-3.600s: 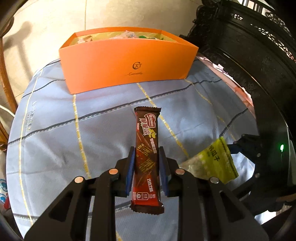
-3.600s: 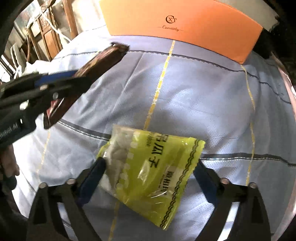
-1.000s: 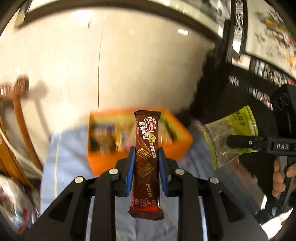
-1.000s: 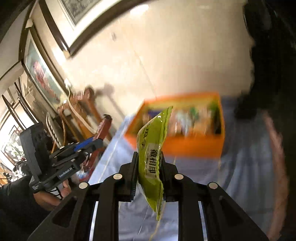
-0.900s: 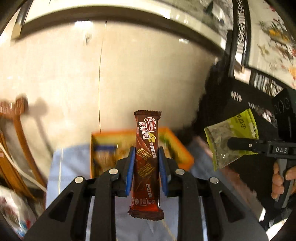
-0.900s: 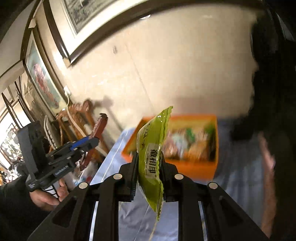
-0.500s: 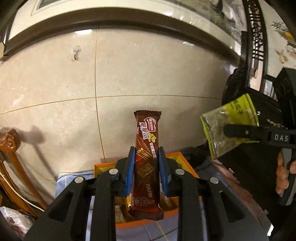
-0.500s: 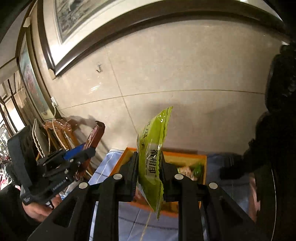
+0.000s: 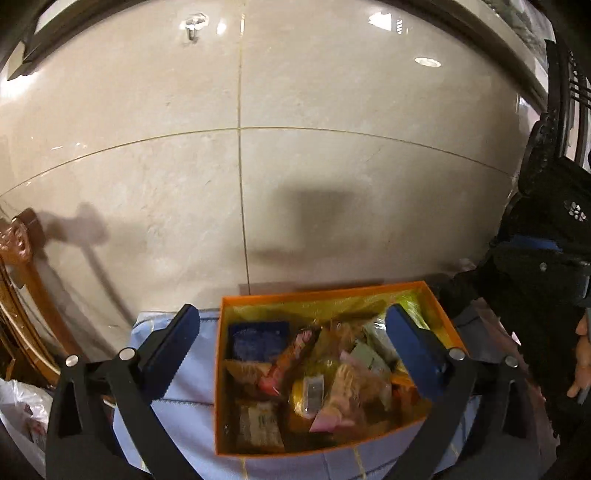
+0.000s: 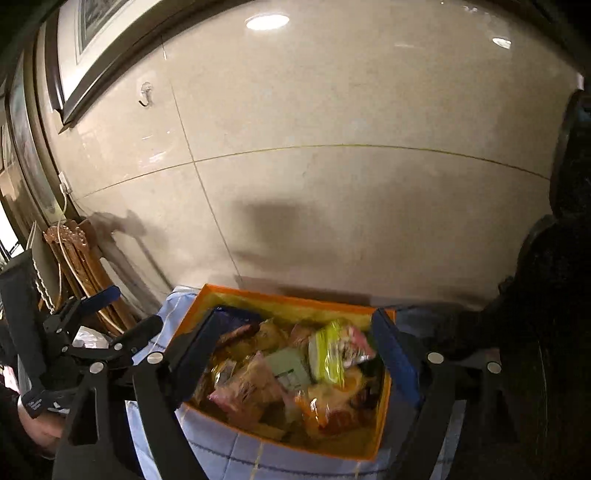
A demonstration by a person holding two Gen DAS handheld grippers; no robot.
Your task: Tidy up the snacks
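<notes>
Left wrist view: the left gripper (image 9: 295,347) hangs over the orange box (image 9: 332,448) at lower centre, its jaws having just swung wide with nothing between them. Wrapped snacks (image 9: 314,373) fill the box, which sits on the blue-clothed surface (image 9: 192,424).

Right wrist view: the right gripper (image 10: 299,347), jaws likewise just spread wide and empty, frames the box (image 10: 295,439) at lower centre. A green packet (image 10: 328,354) lies on the pile. The left gripper (image 10: 122,310) shows at lower left.

A glossy beige tiled wall (image 9: 295,166) is filling both views, reflecting ceiling lights. A carved wooden chair (image 10: 79,254) is standing at the left, a framed picture (image 10: 92,33) is hanging above, and dark carved furniture (image 9: 561,155) is crowding the right.
</notes>
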